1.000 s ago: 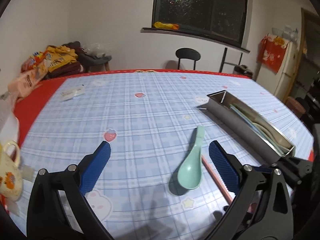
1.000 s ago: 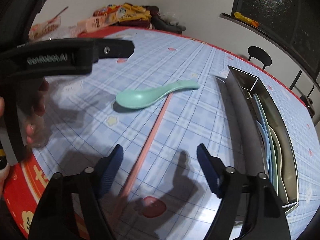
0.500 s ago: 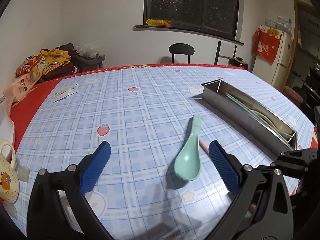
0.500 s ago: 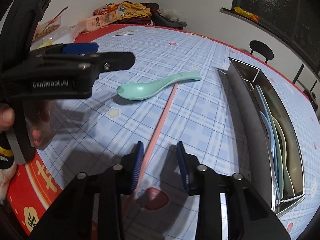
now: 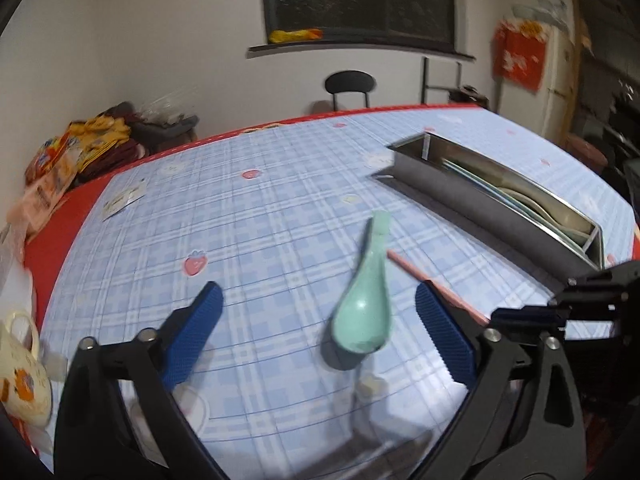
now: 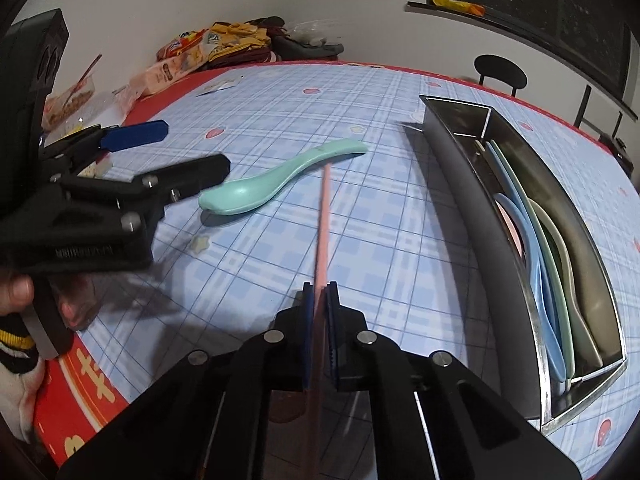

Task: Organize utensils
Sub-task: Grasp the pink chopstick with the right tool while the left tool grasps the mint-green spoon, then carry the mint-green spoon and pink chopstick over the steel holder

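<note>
Right gripper (image 6: 319,292) clamped on pink chopstick (image 6: 322,216), jaws just closed; left gripper (image 5: 318,314) jaws apart though just narrowing, straddling mint spoon (image 5: 366,300) on checked tablecloth (image 5: 260,216); beyond, steel tray (image 6: 472,216) holding spoons.

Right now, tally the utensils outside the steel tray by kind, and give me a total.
Mint-green soup spoon: 1
Pink chopstick: 1, clamped in the right gripper, whose jaws have just closed on it
Total: 2
</note>
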Available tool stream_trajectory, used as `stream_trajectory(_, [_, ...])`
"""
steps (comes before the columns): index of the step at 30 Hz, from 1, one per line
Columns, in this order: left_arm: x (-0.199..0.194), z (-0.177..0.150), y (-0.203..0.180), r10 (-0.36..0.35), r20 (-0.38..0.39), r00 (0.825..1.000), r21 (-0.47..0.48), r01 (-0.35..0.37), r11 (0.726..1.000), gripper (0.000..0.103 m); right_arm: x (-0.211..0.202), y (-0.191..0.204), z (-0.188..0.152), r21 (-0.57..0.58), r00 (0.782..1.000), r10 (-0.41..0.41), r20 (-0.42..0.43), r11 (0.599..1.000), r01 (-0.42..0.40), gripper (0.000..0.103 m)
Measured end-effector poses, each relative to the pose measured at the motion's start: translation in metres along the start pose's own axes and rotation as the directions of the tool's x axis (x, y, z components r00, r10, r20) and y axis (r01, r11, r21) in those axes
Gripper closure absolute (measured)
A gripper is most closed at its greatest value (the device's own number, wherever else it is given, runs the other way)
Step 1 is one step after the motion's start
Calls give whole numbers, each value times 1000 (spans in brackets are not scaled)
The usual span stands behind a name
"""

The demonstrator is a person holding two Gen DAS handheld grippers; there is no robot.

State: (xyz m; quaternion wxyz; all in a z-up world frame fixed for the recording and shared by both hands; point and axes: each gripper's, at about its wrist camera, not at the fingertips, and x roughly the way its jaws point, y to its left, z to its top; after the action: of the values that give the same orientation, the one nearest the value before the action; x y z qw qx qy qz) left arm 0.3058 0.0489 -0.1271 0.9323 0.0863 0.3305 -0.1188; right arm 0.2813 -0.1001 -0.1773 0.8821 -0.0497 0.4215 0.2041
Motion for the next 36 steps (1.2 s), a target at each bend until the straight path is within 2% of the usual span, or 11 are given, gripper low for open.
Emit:
stream_trajectory(1, [2, 2, -5, -15, -13, 1000, 26, 15, 1000, 31, 0, -1, 0, 8, 1000, 4, 1, 1000, -4, 96])
stream_trajectory(4, [9, 8, -16, -37, -44, 998, 91, 41, 995, 40, 1, -8, 0, 46, 999, 31, 4, 998, -32, 96])
stream_trajectory(7, [20, 15, -23, -28, -71, 997, 144, 38, 989, 49, 1, -14, 0, 74, 998, 57, 6, 996, -58, 97])
stream_trajectory(15, [60, 21, -36, 3, -184, 983, 230, 40, 972, 55, 1, -16, 0, 86, 997, 75, 9, 993, -75, 96])
stream_trajectory(18, [68, 21, -32, -6, -201, 980, 208, 49, 977, 61, 1, -16, 0, 89, 997, 78, 9, 993, -79, 96])
stream_trajectory(21, [71, 22, -26, -24, -215, 976, 163, 60, 985, 77, 2, -16, 1, 87, 997, 78, 8, 993, -78, 96])
stream_trajectory(32, [85, 31, -15, -107, -240, 965, 72, 128, 989, 77, 2, -15, 0, 75, 998, 67, 7, 995, -67, 96])
stream_trajectory(36, [83, 28, -13, -108, -224, 969, 52, 122, 991, 81, 4, -16, 1, 73, 998, 65, 6, 995, -65, 96])
